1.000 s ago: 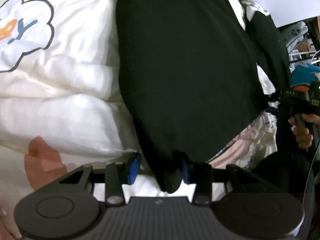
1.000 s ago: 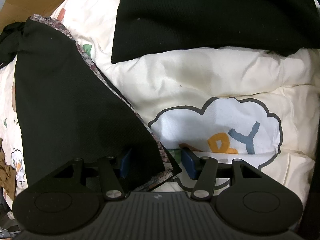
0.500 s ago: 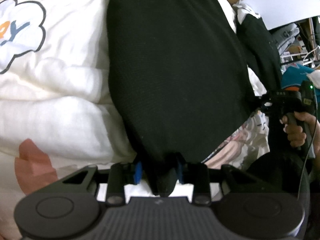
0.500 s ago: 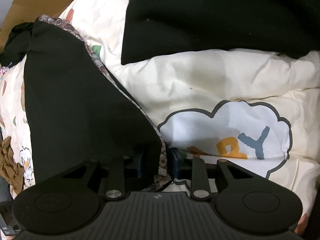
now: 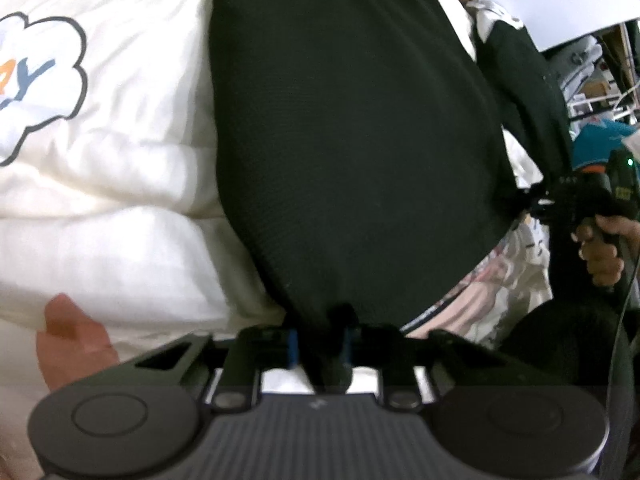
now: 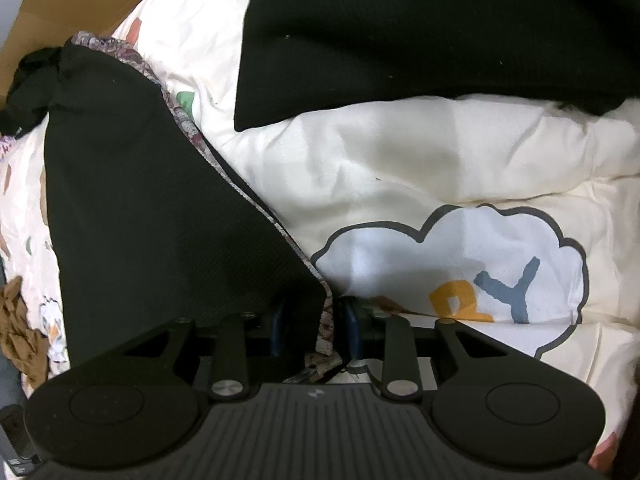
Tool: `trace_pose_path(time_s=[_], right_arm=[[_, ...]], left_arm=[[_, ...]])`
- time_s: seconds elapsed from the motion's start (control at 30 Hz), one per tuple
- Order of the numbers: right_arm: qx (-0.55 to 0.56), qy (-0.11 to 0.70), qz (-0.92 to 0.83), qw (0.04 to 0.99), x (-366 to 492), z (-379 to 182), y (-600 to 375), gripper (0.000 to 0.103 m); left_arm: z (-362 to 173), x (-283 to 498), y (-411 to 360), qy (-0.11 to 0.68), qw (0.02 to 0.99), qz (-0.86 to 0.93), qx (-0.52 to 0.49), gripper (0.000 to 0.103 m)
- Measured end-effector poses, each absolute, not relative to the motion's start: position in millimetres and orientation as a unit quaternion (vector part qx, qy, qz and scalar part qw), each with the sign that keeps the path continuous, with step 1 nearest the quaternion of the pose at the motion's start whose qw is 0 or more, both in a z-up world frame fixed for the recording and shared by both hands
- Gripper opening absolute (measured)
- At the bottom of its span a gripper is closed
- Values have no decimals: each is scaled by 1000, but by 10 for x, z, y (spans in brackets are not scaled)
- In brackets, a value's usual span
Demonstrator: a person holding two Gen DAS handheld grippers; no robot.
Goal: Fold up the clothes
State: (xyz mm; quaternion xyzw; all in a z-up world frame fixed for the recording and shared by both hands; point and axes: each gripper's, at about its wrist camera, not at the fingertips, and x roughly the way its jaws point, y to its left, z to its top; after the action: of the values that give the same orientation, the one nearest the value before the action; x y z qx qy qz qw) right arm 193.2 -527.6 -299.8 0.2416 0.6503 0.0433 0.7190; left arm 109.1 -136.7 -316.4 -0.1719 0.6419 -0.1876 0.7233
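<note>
A black knit garment point(image 5: 352, 128) lies across a cream quilt point(image 5: 104, 216). My left gripper point(image 5: 320, 340) is shut on a corner of its near edge. In the right wrist view the same black garment point(image 6: 160, 216), with a patterned inner edge, runs from the upper left down into my right gripper point(image 6: 316, 324), which is shut on that corner. Another part of the black garment point(image 6: 420, 36) lies across the top. The right gripper also shows in the left wrist view point(image 5: 536, 204), held by a hand at the garment's right side.
The quilt has a cloud print with letters point(image 6: 460, 276). A cardboard sheet point(image 6: 76, 4) lies at the far left. A brown cloth point(image 6: 20, 320) sits at the left edge. Shelves and clutter point(image 5: 592, 80) stand beyond the bed. A black round object point(image 5: 560, 344) sits at lower right.
Both grippers went from open to shut on corners of the black garment. The garment now looks pulled slightly tauter between them.
</note>
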Motion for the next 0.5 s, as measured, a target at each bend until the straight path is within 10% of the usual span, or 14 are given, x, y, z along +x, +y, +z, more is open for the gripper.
trace_pose_path(time_s=[0.5], right_arm=[[267,594,74,755,1586,-2356,-5346,11]], left_arm=[[-2288,1069,-1115,597,755,-211,-171,6]])
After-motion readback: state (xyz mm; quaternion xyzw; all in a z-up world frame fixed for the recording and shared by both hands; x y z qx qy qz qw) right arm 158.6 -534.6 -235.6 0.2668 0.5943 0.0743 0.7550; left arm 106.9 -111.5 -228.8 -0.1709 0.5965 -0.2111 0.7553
